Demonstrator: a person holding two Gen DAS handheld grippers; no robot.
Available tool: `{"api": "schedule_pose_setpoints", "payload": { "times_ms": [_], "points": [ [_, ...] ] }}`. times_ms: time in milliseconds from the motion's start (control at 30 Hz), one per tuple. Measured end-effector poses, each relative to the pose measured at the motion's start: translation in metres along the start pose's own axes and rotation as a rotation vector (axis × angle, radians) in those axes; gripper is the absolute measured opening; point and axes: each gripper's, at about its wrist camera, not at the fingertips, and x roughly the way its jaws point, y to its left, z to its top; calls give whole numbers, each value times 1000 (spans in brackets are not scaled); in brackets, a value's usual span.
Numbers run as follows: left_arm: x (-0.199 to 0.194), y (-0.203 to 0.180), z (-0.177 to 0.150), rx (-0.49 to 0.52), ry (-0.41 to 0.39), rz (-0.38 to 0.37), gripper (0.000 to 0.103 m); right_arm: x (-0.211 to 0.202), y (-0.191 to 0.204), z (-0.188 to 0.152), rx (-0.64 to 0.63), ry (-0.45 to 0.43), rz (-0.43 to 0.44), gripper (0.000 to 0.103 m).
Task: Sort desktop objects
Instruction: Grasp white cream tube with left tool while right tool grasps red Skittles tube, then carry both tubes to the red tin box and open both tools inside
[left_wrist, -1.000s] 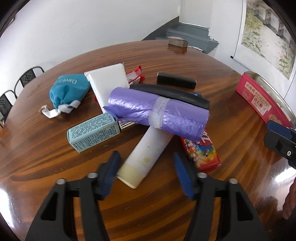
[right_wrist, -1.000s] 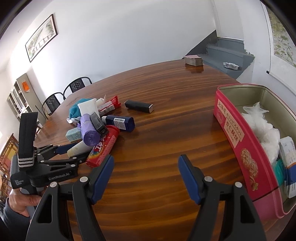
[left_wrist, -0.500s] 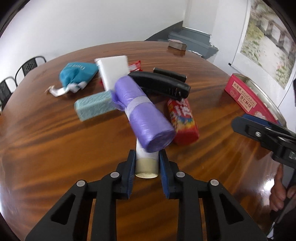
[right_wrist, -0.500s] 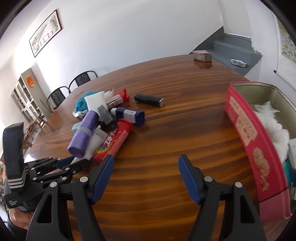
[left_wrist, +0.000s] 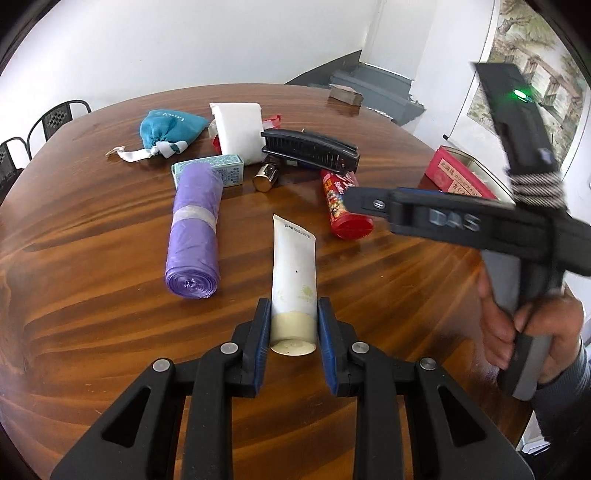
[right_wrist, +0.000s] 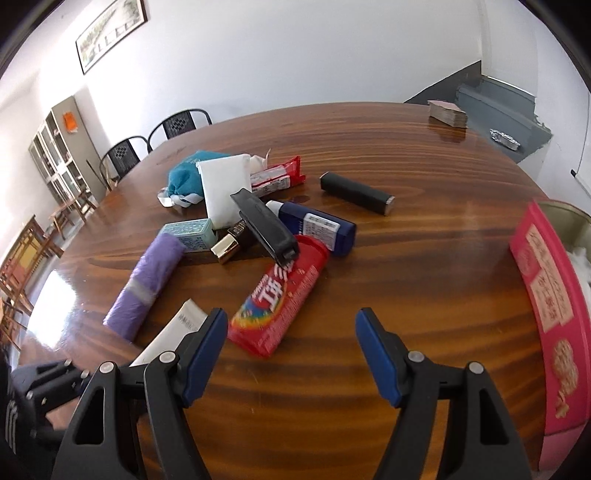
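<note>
My left gripper (left_wrist: 293, 323) is shut on the cap end of a white cream tube (left_wrist: 293, 269), pulled clear of the pile; the tube also shows in the right wrist view (right_wrist: 173, 334). A purple bag roll (left_wrist: 194, 232) lies loose on the table to its left. My right gripper (right_wrist: 291, 343) is open and empty, just in front of a red candy tube (right_wrist: 284, 295). Behind lie a black stapler (right_wrist: 264, 227), a blue bottle (right_wrist: 317, 227), a teal box (right_wrist: 190, 234), a white packet (right_wrist: 225, 192) and a teal pouch (left_wrist: 168, 127).
A pink tin box (right_wrist: 546, 306) stands open at the right table edge, with white stuffing inside. A black cylinder (right_wrist: 356, 192) lies apart behind the pile. A stack of cards (right_wrist: 447, 112) sits at the far edge. Chairs (right_wrist: 155, 140) stand beyond the round wooden table (right_wrist: 406, 280).
My left gripper shut on the cream tube and drew it out from under the pile; the purple roll rolled off to the left. My right gripper moved in towards the candy tube.
</note>
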Motion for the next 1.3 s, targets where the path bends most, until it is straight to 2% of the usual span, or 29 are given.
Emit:
{"api": "schedule_pose_setpoints", "payload": {
  "times_ms": [200,233,300,367,433,600,833,1300],
  "points": [
    [5,5,0,-9,-1,-12,27,28,10,10,-37,36,-68,75],
    [5,5,0,-8,-2,-13,27,30,9,10,-36,41,-76,73],
    [5,6,0,-12,-2,-19,27,31,7,8,-50,39,-102,65],
    [5,7,1,-19,-3,-24,27,29,6,7,-62,39,-123,48],
    [6,7,1,-23,-4,-20,27,25,2,4,-63,34,-134,37],
    [7,3,2,-18,-2,-15,27,10,-18,-7,-5,15,-111,37],
    [9,-14,4,-4,0,-33,27,-25,-38,-15,69,-71,-72,37],
    [-7,-50,15,44,-34,-7,27,-64,-69,-31,132,-161,-48,37]
  ]
}}
